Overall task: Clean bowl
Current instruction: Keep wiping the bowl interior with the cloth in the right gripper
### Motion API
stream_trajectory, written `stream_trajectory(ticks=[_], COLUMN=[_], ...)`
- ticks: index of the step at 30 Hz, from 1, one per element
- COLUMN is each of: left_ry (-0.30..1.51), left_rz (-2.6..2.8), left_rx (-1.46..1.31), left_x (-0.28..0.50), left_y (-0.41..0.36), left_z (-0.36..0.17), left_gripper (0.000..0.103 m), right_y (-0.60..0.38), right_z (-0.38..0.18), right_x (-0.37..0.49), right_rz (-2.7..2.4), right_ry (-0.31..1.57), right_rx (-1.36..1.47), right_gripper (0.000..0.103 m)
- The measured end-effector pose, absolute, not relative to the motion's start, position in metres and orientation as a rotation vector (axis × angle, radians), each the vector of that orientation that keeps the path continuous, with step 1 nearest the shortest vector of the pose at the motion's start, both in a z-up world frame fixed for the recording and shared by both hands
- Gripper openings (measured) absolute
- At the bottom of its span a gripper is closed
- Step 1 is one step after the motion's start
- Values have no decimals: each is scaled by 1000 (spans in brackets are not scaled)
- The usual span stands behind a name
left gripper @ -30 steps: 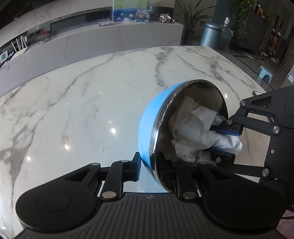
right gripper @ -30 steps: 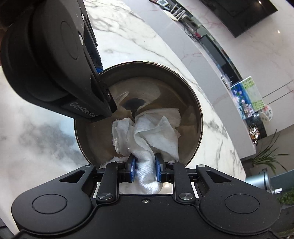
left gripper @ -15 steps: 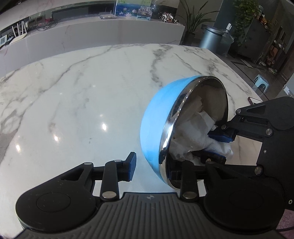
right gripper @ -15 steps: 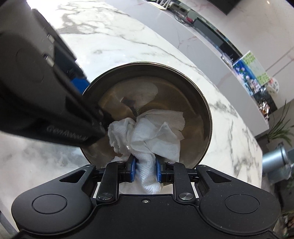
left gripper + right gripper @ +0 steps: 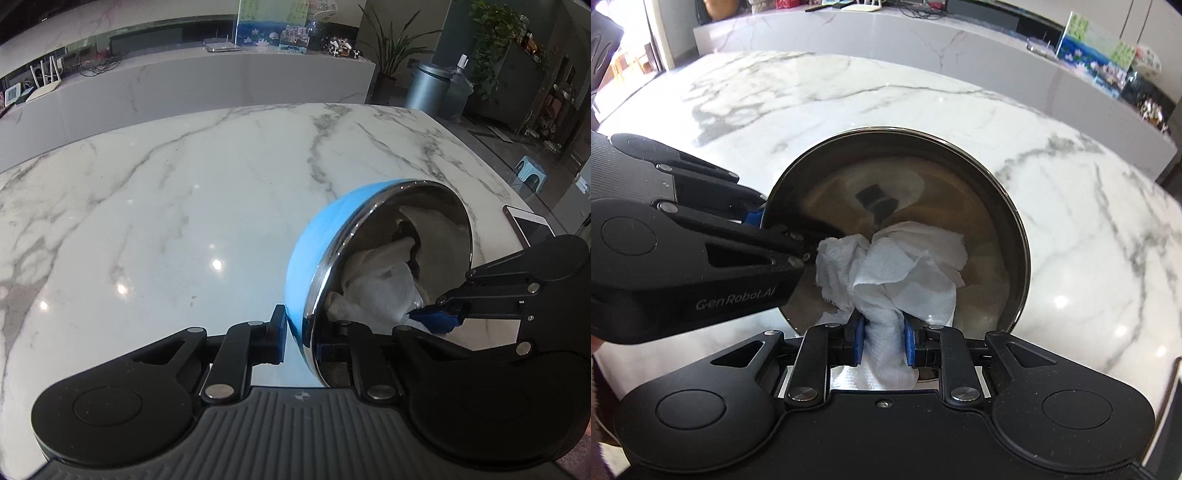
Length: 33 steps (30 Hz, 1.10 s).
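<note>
Two grippers busy: left gripper [image 5: 299,338] clamps the bowl [image 5: 314,251] rim, right gripper [image 5: 884,341] pinches the tissue [image 5: 897,273] inside; wiping seems midway.

Marble table [image 5: 184,206], counter [image 5: 221,85], perhaps a bin [image 5: 424,88].

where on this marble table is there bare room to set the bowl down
The marble table is bare across its whole left and far stretch, from the bowl out to the far edge facing the counter. It is crowded on the right: the smartphone lies near that edge, and the right gripper with its paper towel fills the bowl's mouth.
</note>
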<state>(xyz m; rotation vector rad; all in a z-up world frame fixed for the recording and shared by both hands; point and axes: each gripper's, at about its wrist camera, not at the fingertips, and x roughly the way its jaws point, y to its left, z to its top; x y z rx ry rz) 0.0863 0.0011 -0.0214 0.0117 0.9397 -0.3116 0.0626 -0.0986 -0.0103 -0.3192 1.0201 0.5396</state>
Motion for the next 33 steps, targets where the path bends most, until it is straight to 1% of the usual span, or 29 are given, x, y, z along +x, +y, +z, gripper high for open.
stream_trajectory(ticks=[15, 17, 23, 26, 28, 33], left_ry=[941, 942, 942, 944, 944, 937], left_rz=[-297, -294, -293, -294, -295, -296], left_rx=[92, 104, 126, 129, 131, 138], left_x=[83, 82, 82, 83, 83, 82], left_y=[-4, -4, -6, -6, -6, -6], left_z=[-20, -21, -21, -21, -21, -20], left_gripper=[14, 14, 15, 15, 15, 15], right_y=[-88, -86, -72, -68, -67, -70], right_z=[-12, -13, -22, -28, -31, -29], right_x=[42, 42, 31, 23, 20, 25], right_rz=[511, 502, 455, 440, 438, 450], right_ry=[947, 922, 770, 712, 698, 724], right_rx=[-498, -549, -863, -976, -1007, -954], right_gripper=[18, 18, 18, 18, 18, 18])
